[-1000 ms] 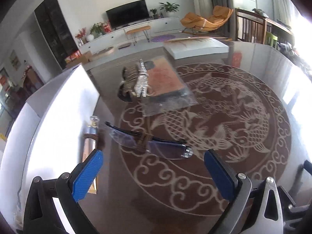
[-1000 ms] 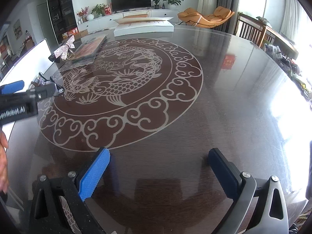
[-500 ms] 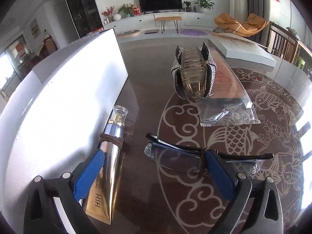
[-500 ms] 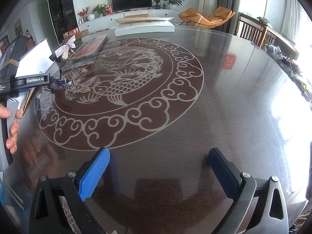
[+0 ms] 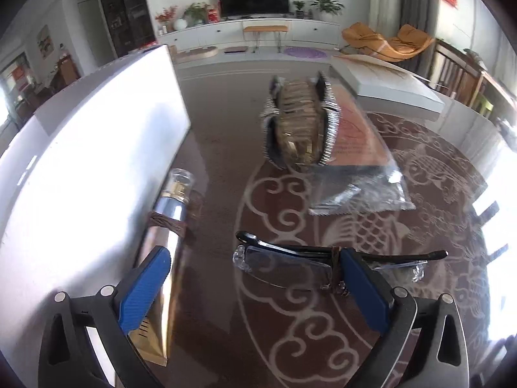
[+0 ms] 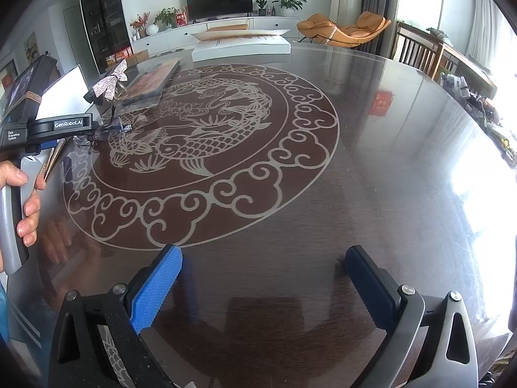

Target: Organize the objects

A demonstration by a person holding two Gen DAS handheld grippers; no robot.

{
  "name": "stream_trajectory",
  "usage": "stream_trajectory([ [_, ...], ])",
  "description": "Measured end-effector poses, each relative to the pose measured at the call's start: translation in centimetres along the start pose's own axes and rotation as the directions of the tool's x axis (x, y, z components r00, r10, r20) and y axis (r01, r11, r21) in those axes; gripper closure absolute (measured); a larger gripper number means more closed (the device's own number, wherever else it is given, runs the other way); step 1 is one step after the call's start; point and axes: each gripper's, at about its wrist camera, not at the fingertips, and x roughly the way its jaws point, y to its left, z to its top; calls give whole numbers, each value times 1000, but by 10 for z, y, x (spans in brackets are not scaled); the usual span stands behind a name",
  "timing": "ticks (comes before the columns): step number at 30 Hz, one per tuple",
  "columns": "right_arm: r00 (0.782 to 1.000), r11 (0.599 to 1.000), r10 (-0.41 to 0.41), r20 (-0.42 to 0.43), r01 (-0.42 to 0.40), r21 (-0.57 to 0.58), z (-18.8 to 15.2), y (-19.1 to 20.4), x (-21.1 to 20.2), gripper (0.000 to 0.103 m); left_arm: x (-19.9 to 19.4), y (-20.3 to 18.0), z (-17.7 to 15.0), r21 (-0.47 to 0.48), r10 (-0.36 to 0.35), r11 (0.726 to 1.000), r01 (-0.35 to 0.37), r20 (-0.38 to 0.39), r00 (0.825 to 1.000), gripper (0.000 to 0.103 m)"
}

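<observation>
In the left wrist view, folded black-framed glasses (image 5: pixel 287 263) lie on the dark table (image 5: pixel 223 307), partly behind the right finger. A silver-and-gold tube (image 5: pixel 168 226) with a clear cap and a brown band lies beside a white box (image 5: pixel 80 168). A rhinestone hair claw (image 5: pixel 299 126) stands on a clear packet (image 5: pixel 358 161). My left gripper (image 5: pixel 255 287) is open, low over the table between the tube and the glasses. My right gripper (image 6: pixel 263 286) is open and empty over the table's near side. The right wrist view also shows the left gripper (image 6: pixel 48 129) and the glasses (image 6: pixel 110 131).
A flat white box (image 5: pixel 387 84) lies at the table's far edge. The white box walls off the left side. The koi pattern (image 6: pixel 200 139) fills the table's middle. Wooden chairs (image 6: pixel 416 51) stand at the far right.
My left gripper has swung left from the glasses towards the tube and white box, then moved a little closer to them. The right gripper has not moved.
</observation>
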Motion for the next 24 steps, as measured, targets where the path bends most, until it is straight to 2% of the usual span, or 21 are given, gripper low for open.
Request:
stream_trajectory([
  [1,1000,1000,0,0,0,0,0,1,0,2,1,-1,-5,-21,-63,998,63,-14,998,0],
  [4,1000,1000,-2,0,2,-2,0,0,0,2,-7,-18,-16,10,-70,997,70,8,997,0],
  [8,1000,1000,-4,-1,4,-4,0,0,0,2,-17,-47,-26,82,-135,987,136,-11,991,0],
  [11,1000,1000,-6,-3,6,-6,-1,0,-1,2,-28,-56,-31,86,-188,978,189,-21,982,0],
  [14,1000,1000,-6,-2,6,-6,-1,0,-1,2,-43,-55,-33,97,-193,977,192,-4,981,0],
  [21,1000,1000,-6,-2,6,-5,-1,0,-1,2,-74,-45,-43,185,-140,974,128,49,989,0],
  [24,1000,1000,-6,-2,6,-5,-1,-1,0,2,-82,-41,-56,189,-152,972,141,44,987,0],
])
